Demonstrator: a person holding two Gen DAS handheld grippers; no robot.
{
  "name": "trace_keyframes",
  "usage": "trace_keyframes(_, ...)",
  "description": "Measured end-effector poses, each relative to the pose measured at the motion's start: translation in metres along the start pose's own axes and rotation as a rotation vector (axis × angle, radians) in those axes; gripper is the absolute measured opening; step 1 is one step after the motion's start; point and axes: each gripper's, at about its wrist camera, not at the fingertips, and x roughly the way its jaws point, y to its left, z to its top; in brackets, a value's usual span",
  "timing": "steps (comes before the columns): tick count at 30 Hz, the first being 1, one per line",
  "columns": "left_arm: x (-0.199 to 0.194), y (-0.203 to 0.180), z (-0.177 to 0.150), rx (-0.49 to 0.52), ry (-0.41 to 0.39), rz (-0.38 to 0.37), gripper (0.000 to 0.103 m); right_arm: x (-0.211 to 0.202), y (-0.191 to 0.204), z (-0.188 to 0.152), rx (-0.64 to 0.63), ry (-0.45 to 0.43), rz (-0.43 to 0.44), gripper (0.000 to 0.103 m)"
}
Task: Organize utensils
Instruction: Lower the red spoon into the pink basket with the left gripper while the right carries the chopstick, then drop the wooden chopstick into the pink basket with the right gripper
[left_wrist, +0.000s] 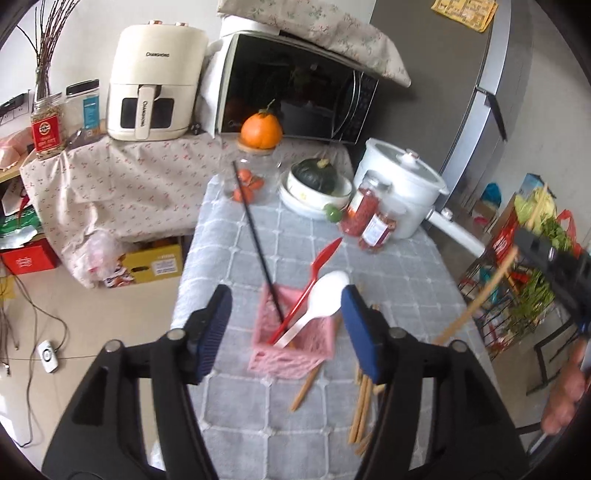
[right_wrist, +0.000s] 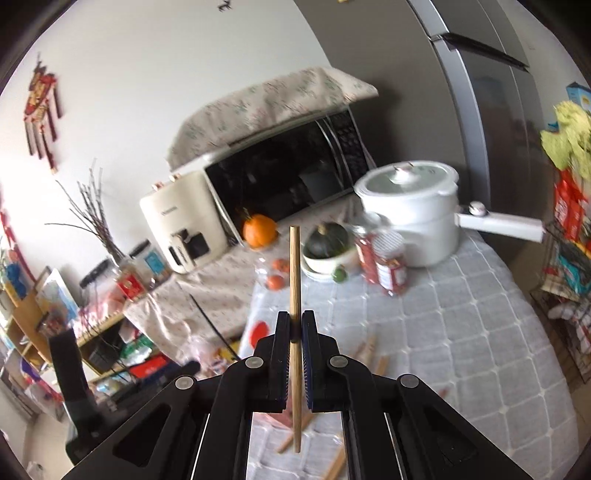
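Cream air fryer (left_wrist: 157, 79) reads "CHANGHONG", body; handle

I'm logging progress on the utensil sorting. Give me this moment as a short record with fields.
left gripper: open, empty, above the pink basket
right gripper: shut on a wooden chopstick, lifted off the table
in basket: red spoon, white spoon, black chopstick
still loose: wooden chopsticks on the grey tablecloth, beside the basket
background: white pot, microwave, air fryer
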Motion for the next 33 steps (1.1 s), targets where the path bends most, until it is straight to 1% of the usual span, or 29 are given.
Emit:
trace_keyframes(2,0.0,0.006,-0.004,0.029,0.04,0.033,0.069,0.001,0.014,0.004,-0.011,-0.038,0.017,0.006)
trace_keyframes(4,0.001,0.014,-0.01,0.045,0.077,0.05,0.069,0.003,0.025,0.007,-0.017,-0.077,0.031,0.006)
trace_keyframes(8,0.004,0.025,-0.018,0.055,0.126,0.048,0.07,0.01,0.037,0.009,-0.014,-0.154,0.054,0.006)
trace_keyframes(10,0.005,0.026,-0.02,0.059,0.143,0.047,0.07,0.017,0.04,0.007,-0.007,-0.171,0.057,0.006)
trace_keyframes(15,0.01,0.022,-0.021,0.059,0.175,0.027,0.07,0.036,0.041,-0.003,0.018,-0.159,0.052,0.006)
trace_keyframes(19,0.012,0.017,-0.023,0.076,0.188,0.016,0.071,0.049,0.041,-0.012,0.005,-0.144,0.035,0.006)
trace_keyframes(22,0.013,0.014,-0.024,0.085,0.197,0.01,0.071,0.059,0.039,-0.019,0.003,-0.106,0.065,0.009)
trace_keyframes(23,0.013,0.014,-0.024,0.086,0.2,0.008,0.071,0.061,0.037,-0.021,0.01,-0.091,0.078,0.015)
trace_keyframes(24,0.013,0.014,-0.024,0.086,0.202,0.006,0.071,0.062,0.035,-0.022,0.021,-0.083,0.087,0.029)
trace_keyframes(25,0.013,0.013,-0.024,0.087,0.204,0.004,0.074,0.06,0.033,-0.022,0.029,-0.084,0.086,0.037)
trace_keyframes(26,0.013,0.013,-0.025,0.087,0.206,0.001,0.076,0.057,0.031,-0.021,0.039,-0.095,0.084,0.053)
trace_keyframes(27,0.013,0.012,-0.025,0.088,0.207,-0.001,0.077,0.051,0.027,-0.02,0.051,-0.113,0.082,0.057)
trace_keyframes(29,0.014,0.012,-0.026,0.091,0.211,-0.001,0.079,0.044,0.02,-0.015,0.066,-0.126,0.073,0.063)
trace_keyframes(31,0.015,0.011,-0.027,0.091,0.218,-0.002,0.081,0.037,0.011,-0.011,0.078,-0.125,0.06,0.069)
trace_keyframes(33,0.018,0.009,-0.028,0.087,0.236,-0.025,0.083,0.031,0.0,-0.009,0.088,-0.117,0.036,0.074)
